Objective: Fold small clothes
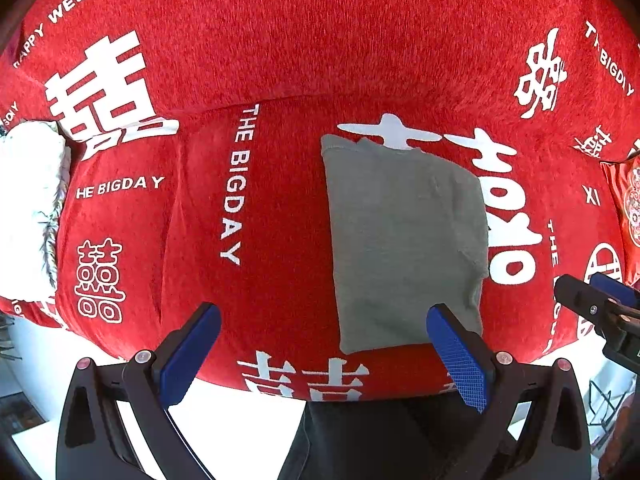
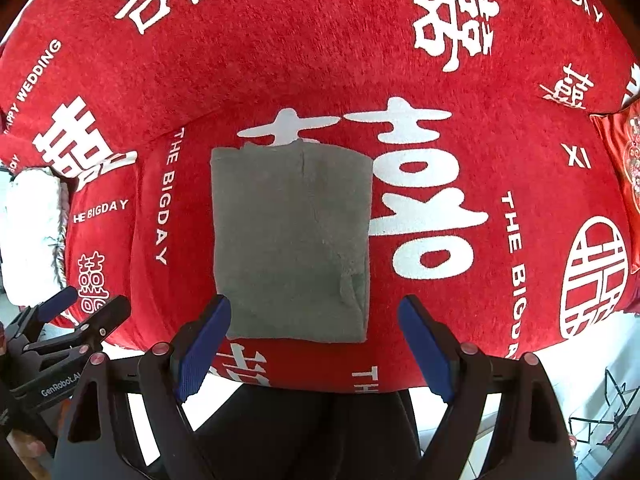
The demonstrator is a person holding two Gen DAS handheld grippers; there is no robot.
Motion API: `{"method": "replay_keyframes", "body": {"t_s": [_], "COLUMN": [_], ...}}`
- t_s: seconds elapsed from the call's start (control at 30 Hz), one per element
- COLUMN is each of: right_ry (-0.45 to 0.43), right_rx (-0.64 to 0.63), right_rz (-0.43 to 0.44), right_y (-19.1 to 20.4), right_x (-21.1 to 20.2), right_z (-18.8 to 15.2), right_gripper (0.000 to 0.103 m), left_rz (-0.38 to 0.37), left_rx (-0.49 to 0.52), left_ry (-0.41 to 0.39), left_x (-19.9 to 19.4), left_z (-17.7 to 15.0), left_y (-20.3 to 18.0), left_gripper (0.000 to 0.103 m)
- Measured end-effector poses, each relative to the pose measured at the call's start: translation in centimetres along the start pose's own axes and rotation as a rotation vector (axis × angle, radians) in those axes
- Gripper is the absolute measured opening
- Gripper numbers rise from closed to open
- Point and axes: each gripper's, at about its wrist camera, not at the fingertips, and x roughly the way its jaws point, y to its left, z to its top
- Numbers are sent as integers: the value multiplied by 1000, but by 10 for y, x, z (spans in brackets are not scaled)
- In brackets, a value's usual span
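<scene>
A grey garment (image 1: 404, 240) lies folded into a flat rectangle on the red seat cover (image 1: 280, 220); the right wrist view shows the grey garment (image 2: 292, 240) in its centre. My left gripper (image 1: 324, 314) hovers open above the seat's front edge, its right blue pad over the garment's near left corner. My right gripper (image 2: 316, 308) is open too, above the garment's near edge, with nothing pressed between the pads. Each view catches the other tool at its side: the right gripper (image 1: 580, 286) and the left gripper (image 2: 94, 304).
The cover (image 2: 460, 128) is red with white characters and lettering and runs up the backrest. A white fluffy item (image 1: 28, 208) sits at the seat's left end, a red patterned cushion (image 1: 628, 200) at the right. Below the seat edge are white floor, the person's dark trousers (image 1: 380, 440) and a wire rack (image 2: 616, 408).
</scene>
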Motion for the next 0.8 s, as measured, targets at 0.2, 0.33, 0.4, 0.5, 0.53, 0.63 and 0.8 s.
{"method": "replay_keyframes", "body": {"t_s": [0.2,0.33,0.4,0.5,0.53,0.63,0.8], "right_ry": [-21,-22,-29,-41,-42,-42,-47], "right_rx": [-29,-33,-34,-40,-42,-36,-41], "right_rz": [-36,-40,-45,-58,-60,-57,-63], "right_y": [7,9,8,8,8,8,7], "right_x": [-4,-4,-6,-8,-8,-9,-11], "right_z": [1,1,0,0,0,0,-1], "right_gripper": [88,88,88,88,88,88,88], "left_rz": [4,9,8,10,11,8,10], "left_rx": [0,9,11,14,15,16,21], "left_ry": [-4,-8,-10,-12,-12,-13,-16], "left_x": [-1,-2,-3,-4,-4,-5,-7], "left_z": [0,1,1,1,2,1,0], "left_y": [0,-1,-2,-4,-5,-6,-8], "left_gripper": [103,103,103,103,103,103,103]}}
